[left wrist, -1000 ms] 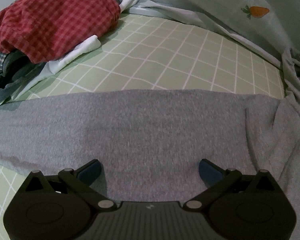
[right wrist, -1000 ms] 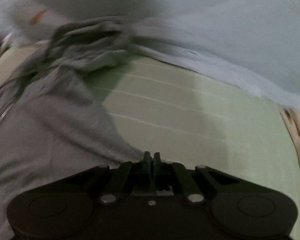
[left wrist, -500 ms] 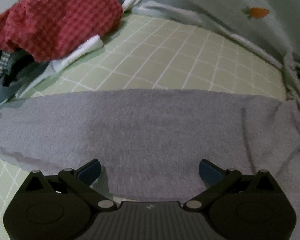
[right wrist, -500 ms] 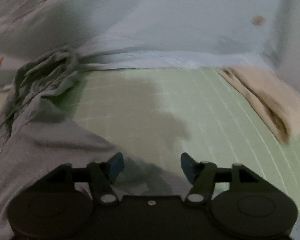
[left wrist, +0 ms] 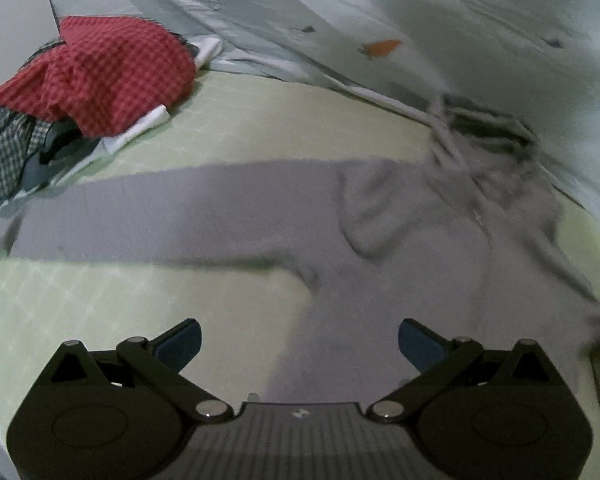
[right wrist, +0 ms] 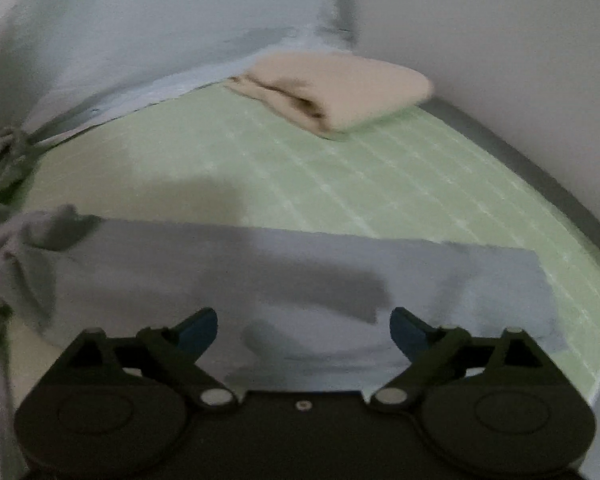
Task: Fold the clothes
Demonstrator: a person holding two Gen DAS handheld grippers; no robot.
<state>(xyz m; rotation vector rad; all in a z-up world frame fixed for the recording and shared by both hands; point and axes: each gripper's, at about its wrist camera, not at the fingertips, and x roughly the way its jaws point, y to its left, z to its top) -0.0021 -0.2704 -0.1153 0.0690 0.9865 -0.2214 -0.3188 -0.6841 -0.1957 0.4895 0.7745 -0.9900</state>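
Currently both claws are empty: left claw (left wrist: 299,342) spread apart, right claw (right wrist: 303,334) opening. The grey garment (left wrist: 400,248) lies flat ahead of both; a careless regrasp risks rumpling its sleeve (right wrist: 300,276)

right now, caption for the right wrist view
Right claw opening above a spread grey sleeve; folded beige garment beyond on the green sheet.

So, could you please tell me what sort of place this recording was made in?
Most likely a bedroom, with clothes being folded on a bed: a green checked sheet, a pale carrot-print quilt bunched along the far side, and a pile of unfolded clothes beside the spread grey garment.
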